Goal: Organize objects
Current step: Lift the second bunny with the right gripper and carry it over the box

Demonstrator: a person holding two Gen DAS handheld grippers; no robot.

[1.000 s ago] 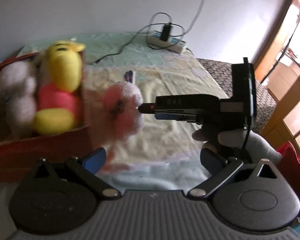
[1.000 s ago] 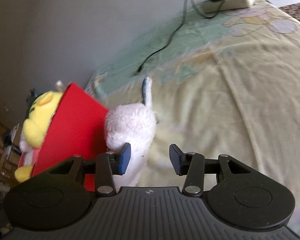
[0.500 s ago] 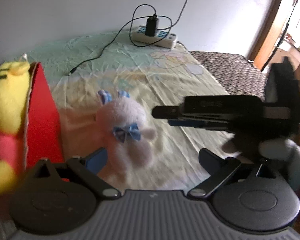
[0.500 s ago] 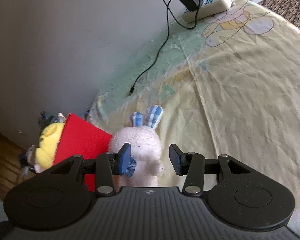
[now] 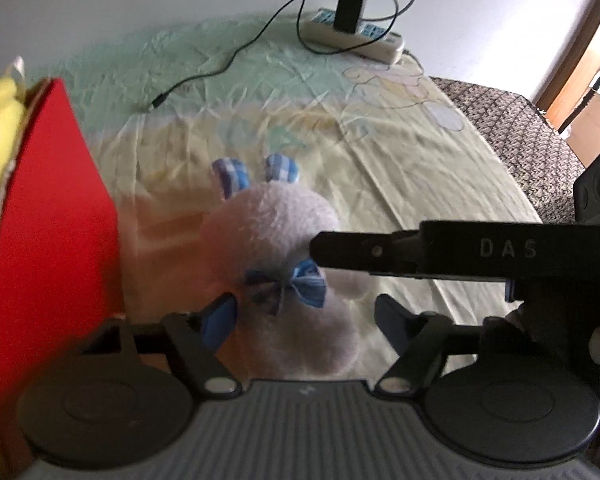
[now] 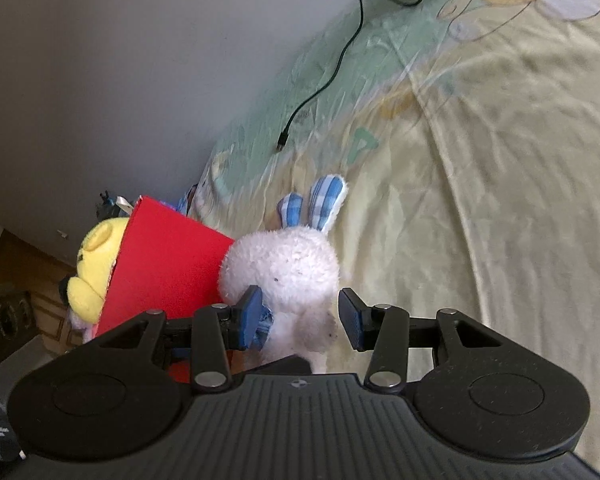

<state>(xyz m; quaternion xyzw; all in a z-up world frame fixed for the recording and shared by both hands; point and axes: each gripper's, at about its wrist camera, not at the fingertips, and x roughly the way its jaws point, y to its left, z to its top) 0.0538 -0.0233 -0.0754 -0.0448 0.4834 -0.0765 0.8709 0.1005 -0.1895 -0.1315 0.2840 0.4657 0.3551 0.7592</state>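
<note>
A red cardboard box is sitting at the left edge of the bed, beside the wall, and a yellow plush bear is leaning out over its far rim; what else is lying inside I cannot tell from here. Just beside the box's red wall, on the pale yellow bedsheet, a white plush rabbit with blue checked ears and a blue bow is sitting upright, touching or nearly touching the box.

My left gripper is pointing down at the rabbit's body. Its jaws have just been closing in, with the rabbit between them; the blue left pad is lying against the plush, while the right finger is standing a little clear of it, so I am not yet clamping.

My right gripper is coming in from the side, its jaws partly apart around the rabbit's lower body. The blue left pad is touching the fur and the bow, the right pad is standing just off it. In the left wrist view, a finger of the right gripper is crossing in front of the rabbit's head and is standing in the way there.

Toward the head edge of the bed, a white power strip with a black charger plugged in is lying near the wall, and its black cable is trailing across the green part of the sheet, well apart from the rabbit.
</note>
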